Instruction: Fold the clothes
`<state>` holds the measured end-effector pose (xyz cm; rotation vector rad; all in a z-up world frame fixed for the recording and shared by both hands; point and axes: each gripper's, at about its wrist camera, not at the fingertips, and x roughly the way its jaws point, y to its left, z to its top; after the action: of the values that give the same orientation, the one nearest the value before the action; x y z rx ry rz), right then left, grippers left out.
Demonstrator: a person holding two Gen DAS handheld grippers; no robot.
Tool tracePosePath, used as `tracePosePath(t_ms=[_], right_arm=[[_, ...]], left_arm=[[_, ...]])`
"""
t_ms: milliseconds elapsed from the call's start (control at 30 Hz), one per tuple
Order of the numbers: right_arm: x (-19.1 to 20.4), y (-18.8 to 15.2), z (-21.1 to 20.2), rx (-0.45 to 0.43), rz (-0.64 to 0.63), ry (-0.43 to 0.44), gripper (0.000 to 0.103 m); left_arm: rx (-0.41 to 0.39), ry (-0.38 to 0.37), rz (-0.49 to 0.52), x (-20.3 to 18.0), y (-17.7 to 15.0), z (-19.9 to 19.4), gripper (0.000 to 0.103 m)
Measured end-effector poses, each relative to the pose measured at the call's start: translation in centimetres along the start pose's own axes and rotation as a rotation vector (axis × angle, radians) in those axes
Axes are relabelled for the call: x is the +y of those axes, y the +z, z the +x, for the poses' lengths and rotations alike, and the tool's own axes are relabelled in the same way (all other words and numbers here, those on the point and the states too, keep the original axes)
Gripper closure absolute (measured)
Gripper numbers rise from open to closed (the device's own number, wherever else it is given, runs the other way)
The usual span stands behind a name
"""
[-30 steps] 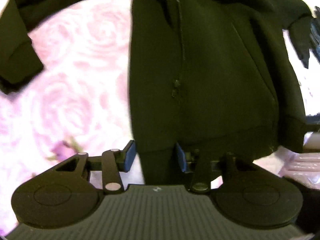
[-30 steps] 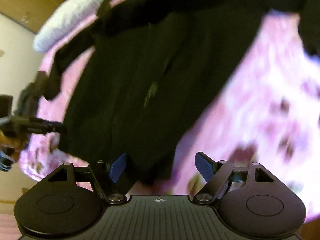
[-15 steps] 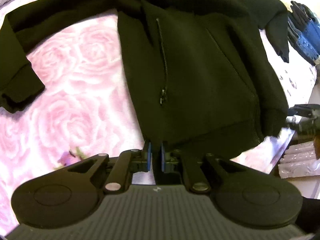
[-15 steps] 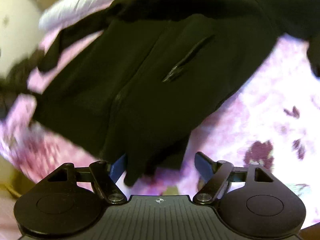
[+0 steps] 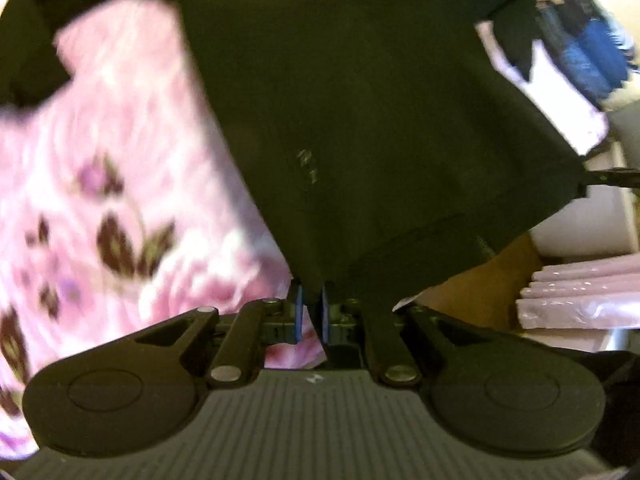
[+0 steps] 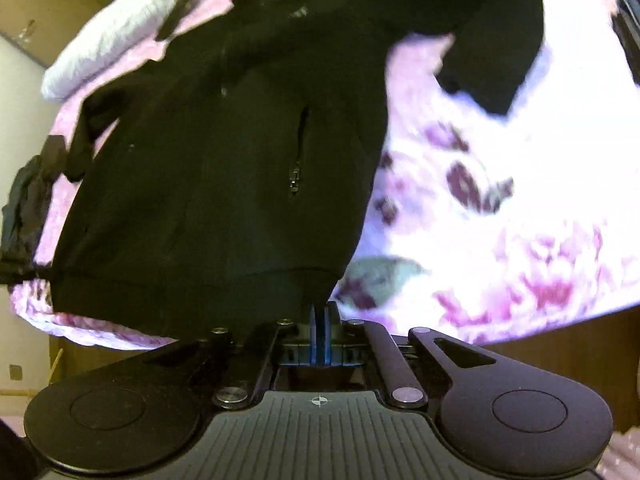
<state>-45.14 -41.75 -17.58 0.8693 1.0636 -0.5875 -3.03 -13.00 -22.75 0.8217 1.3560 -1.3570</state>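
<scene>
A black zip-up jacket (image 5: 360,120) lies spread on a pink rose-print bedspread (image 5: 120,160). My left gripper (image 5: 311,312) is shut on one bottom corner of its hem. My right gripper (image 6: 319,320) is shut on the other bottom hem corner of the jacket (image 6: 224,184). The hem is lifted and stretched between the two grippers. A sleeve (image 6: 496,48) lies out to the right in the right wrist view. The left wrist view is blurred.
A white pillow or quilt (image 6: 120,36) lies at the head of the bed. Dark and blue folded clothes (image 5: 580,52) sit at the bed's edge. Pink wrapped packs (image 5: 580,296) lie off the bed to the right. A dark garment (image 6: 24,208) hangs at the left edge.
The right gripper has shut on the hem corner; it was open half a second ago. The left gripper shut earlier and stays shut. Both have pulled the hem back and up.
</scene>
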Motion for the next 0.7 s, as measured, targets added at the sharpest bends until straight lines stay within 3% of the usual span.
tracePosePath(t_ms=[267,333,433,500,533,567,600,700], right_arm=[[-2.2,-0.8,-0.1,0.135,-0.049,-0.123,0.101],[-2.7,-0.7,-0.1,0.145,-0.020,-0.118,0.101],[-2.4,0.1,-0.8,0.143,0.001,-0.204,0.098],[-2.7,1.2,-2.1,0.086,0.025,-0.265,0.066],[-3.1,1.9,-2.9,0.049,0.040,-0.276,0.028],[-3.7,3.0,-3.5,0.007,0.045,-0.279,0.016],[-4.3,4.2,-4.1,-0.036,0.047,-0.282,0.016],[-6.8,8.8,-4.8,-0.140,0.041,-0.282,0.016]], left_arm=[[0.038,0.018,0.028,1.0,0.5,0.2,0.097],[0.061,0.032,0.034,1.4,0.7,0.6,0.095],[0.096,0.052,0.044,1.9,1.1,1.1,0.094],[0.076,0.079,0.083,2.4,2.3,-0.1,0.093],[0.058,0.096,0.094,2.8,3.1,-0.8,0.092],[0.037,0.108,0.098,3.1,4.1,-1.5,0.092],[-0.027,0.119,0.005,3.7,5.2,-2.3,0.091],[-0.097,0.150,0.006,3.2,9.2,-3.4,0.088]])
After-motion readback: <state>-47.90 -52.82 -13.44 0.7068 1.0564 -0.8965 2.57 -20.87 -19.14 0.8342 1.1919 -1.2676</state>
